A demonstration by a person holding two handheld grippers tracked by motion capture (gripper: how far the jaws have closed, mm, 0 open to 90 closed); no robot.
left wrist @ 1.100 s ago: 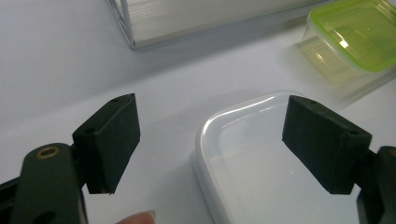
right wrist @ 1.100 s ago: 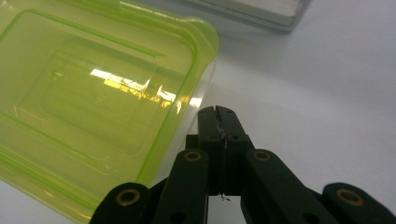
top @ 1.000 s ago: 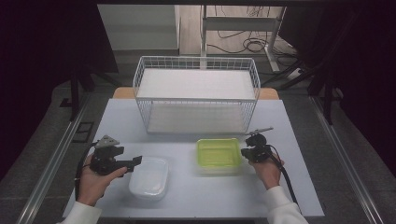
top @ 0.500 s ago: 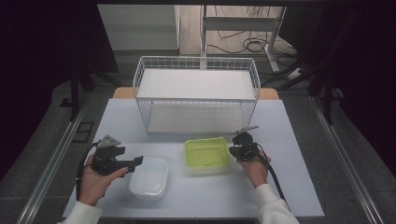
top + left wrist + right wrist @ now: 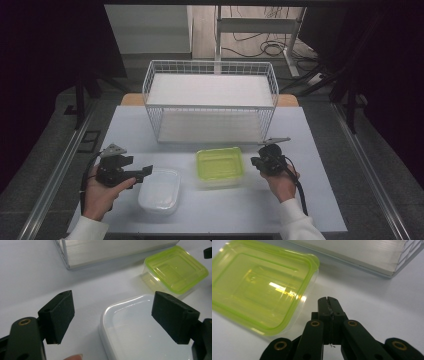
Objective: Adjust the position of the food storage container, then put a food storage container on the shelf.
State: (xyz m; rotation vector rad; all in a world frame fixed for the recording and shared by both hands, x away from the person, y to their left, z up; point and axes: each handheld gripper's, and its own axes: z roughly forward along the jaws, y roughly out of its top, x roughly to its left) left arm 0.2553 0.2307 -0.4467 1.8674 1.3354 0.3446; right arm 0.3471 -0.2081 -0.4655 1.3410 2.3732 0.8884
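Right gripper [image 5: 329,299], clenched on nothing, sits just beside the green-lidded container's [image 5: 220,165] right edge; left gripper [image 5: 112,315] stands released, jaws wide, one over the clear container [image 5: 160,190], pads not touching.

Wire basket [image 5: 210,100]: at the table's [image 5: 320,200] far side, beyond both containers.

Green-lidded container: mid-table, near the basket's front. Judged light, thin-walled, stiff yet flexing, smooth and likely slippery. Best hold: across the lid rim [image 5: 310,281] at a short side.

Clear container: front left, apart from the green one; judged equally light.
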